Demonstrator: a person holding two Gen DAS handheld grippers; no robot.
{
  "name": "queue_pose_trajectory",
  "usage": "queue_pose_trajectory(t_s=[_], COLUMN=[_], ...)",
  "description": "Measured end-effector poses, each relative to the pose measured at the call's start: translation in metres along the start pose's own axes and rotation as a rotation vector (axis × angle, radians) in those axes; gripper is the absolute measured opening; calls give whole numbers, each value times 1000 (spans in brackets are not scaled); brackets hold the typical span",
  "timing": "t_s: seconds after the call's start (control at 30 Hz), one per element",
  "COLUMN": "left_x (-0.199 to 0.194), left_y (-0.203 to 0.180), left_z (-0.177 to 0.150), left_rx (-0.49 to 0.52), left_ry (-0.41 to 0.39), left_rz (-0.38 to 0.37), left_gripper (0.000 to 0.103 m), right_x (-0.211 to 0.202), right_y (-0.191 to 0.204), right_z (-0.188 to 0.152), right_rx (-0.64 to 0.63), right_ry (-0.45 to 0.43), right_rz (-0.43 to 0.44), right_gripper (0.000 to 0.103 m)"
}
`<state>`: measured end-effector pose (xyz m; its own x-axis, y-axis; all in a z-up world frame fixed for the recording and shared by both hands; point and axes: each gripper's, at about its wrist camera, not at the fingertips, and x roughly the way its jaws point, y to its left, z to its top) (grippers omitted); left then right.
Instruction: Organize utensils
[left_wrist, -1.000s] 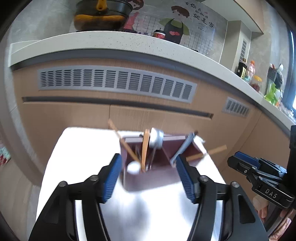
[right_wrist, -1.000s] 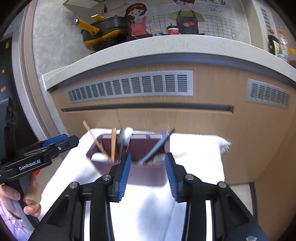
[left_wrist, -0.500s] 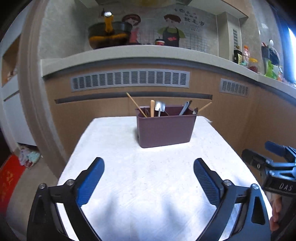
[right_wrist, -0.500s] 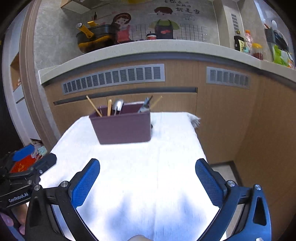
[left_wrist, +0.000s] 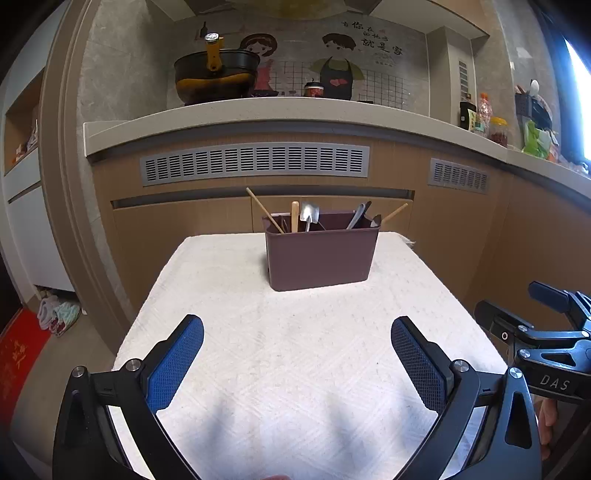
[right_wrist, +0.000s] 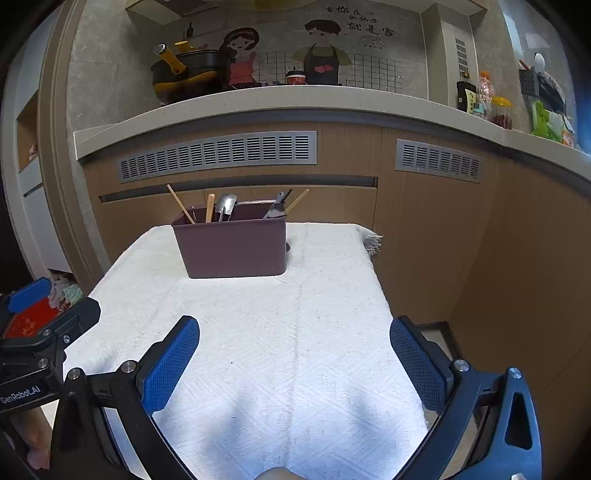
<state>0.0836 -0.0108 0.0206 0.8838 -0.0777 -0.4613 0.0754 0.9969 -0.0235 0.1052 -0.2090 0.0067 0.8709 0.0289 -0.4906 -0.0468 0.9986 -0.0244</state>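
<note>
A maroon utensil holder (left_wrist: 320, 254) (right_wrist: 233, 248) stands upright at the far end of a white cloth-covered table (left_wrist: 303, 354) (right_wrist: 288, 332). Wooden chopsticks (left_wrist: 263, 209) (right_wrist: 180, 208), a metal spoon (left_wrist: 307, 215) (right_wrist: 224, 206) and dark-handled utensils (left_wrist: 359, 217) (right_wrist: 276, 207) stick out of it. My left gripper (left_wrist: 297, 325) is open over the near part of the cloth, well short of the holder, with nothing between its blue pads. My right gripper (right_wrist: 294, 325) is open too, equally far back and empty. Each gripper shows at the edge of the other's view.
Behind the table runs a wooden cabinet front with grey vents (left_wrist: 255, 162) under a pale countertop (left_wrist: 280, 110). A black and yellow pot (left_wrist: 216, 77) sits on it; bottles and jars (left_wrist: 480, 118) stand to the right. A red mat (left_wrist: 18, 354) lies on the floor at left.
Both grippers pulled back from the holder toward the near end of the table and opened wide. The holder stays upright with the utensils in it.
</note>
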Motion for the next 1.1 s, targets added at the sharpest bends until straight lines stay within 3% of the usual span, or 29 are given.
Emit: queue_pose_trajectory(t_s=[1.1], left_x=[4], left_y=[1], left_z=[-3], left_rx=[-14], left_ry=[28], left_rz=[-15], left_gripper=[101], right_x=[1], right_y=[-1], right_z=[1], right_rx=[-2], right_ry=[12], right_rz=[21], right_gripper=[103])
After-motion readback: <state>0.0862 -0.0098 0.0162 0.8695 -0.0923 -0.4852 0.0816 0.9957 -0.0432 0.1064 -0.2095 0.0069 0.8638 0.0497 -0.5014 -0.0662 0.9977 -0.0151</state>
